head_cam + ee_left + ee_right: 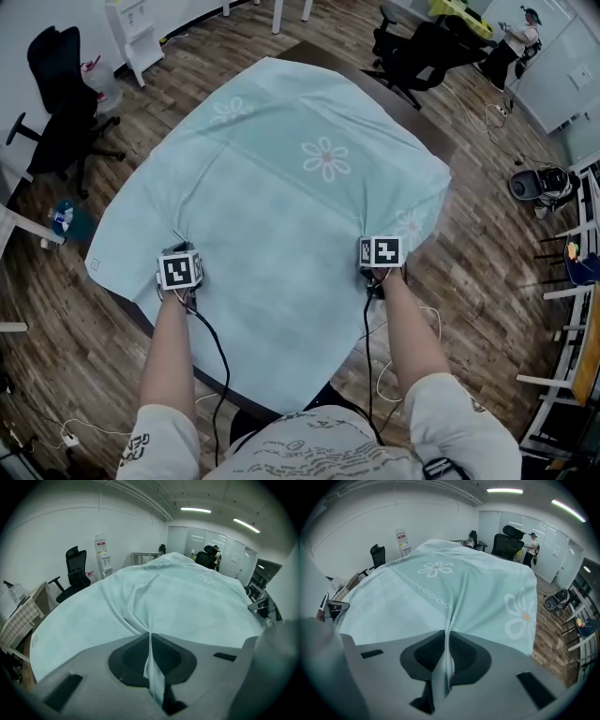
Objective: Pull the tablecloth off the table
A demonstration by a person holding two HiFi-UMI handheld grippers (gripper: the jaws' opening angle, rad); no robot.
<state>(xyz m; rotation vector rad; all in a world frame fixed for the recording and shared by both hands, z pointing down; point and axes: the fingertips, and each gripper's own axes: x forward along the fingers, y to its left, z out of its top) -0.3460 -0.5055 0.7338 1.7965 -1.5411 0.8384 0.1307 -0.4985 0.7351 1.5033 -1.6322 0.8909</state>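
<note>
Well, most of the table (pixel 317 51) is hidden under the tablecloth (pixel 300 187). You can only see a brown corner at the far end and a dark edge down by your left arm. From above, the marker cubes cover your hands and the jaws. At the right edge, a dark round thing (pixel 539 185) sits on the floor (pixel 487 272); it is too small to tell what it is.

Around the table, on the left, a black chair (pixel 61 94) stands well apart from it, with a white shelf (pixel 136 37) behind. Far off on the right are more black chairs (pixel 417 47) and a person (pixel 522 33). Nothing lies on top of the cloth.

The pale green cloth with white flowers is spread over the table and hangs over its sides. It wrinkles up where each gripper pinches it near your edge.

Your left gripper (pixel 150 632) has its jaws pressed tight together on a thin fold of the cloth. Your left forearm (pixel 173 356) reaches straight out, with a black wire (pixel 217 356) beside it. Your right gripper (pixel 449 632) has its jaws closed on a thicker fold, with only that fold between them. Your right forearm (pixel 412 328) reaches out too, and both grippers sit side by side, well apart.
</note>
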